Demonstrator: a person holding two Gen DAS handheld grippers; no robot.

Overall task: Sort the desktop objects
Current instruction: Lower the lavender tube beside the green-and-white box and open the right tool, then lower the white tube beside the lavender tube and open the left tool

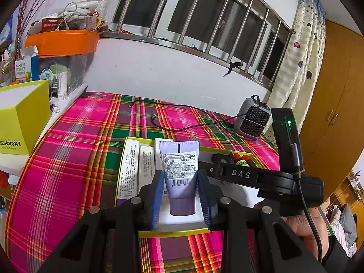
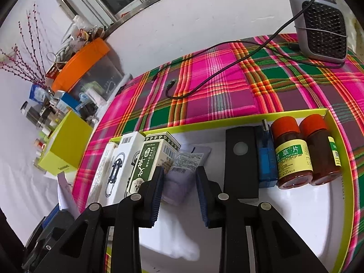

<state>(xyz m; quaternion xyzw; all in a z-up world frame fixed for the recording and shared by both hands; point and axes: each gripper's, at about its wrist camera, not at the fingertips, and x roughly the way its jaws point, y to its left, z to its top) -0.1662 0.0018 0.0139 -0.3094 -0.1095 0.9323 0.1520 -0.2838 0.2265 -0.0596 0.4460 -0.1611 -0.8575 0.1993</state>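
Holding the lilac tube (image 1: 179,173) cap-down between its pads, the left gripper (image 1: 180,195) hovers over the yellow-rimmed tray (image 1: 175,233) beside the boxes (image 1: 130,168), while the right gripper (image 2: 179,193), jaws apart and empty, waits nearby; next: lower and release.

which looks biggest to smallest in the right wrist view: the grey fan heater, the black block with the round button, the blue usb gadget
1. grey fan heater, largest even though it stands farthest back
2. black block, long and upright in the tray
3. blue usb gadget, smallest, though the block partly hides it
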